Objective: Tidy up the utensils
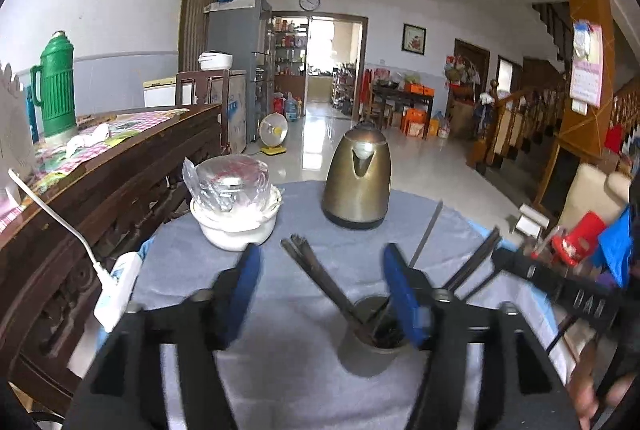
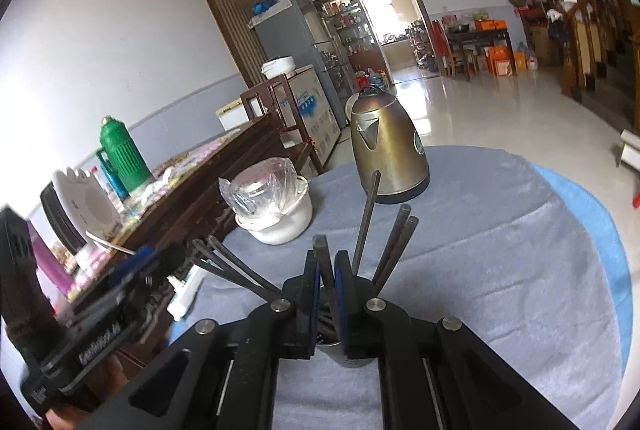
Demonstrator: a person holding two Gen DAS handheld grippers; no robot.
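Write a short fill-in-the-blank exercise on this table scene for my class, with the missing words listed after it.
1. The chopsticks stand in a metal ____ on the grey tablecloth.
2. The right gripper is shut on a single ____.
3. The left gripper has its jaws ____, with nothing pressed between them.
4. Behind the holder stands a bronze-coloured ____, beside the white pot that holds a plastic bag.

Missing words: cup; chopstick; open; kettle

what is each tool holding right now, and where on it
The right tool is shut on one dark chopstick near its upper end, above the metal cup. The left tool is open and holds nothing.
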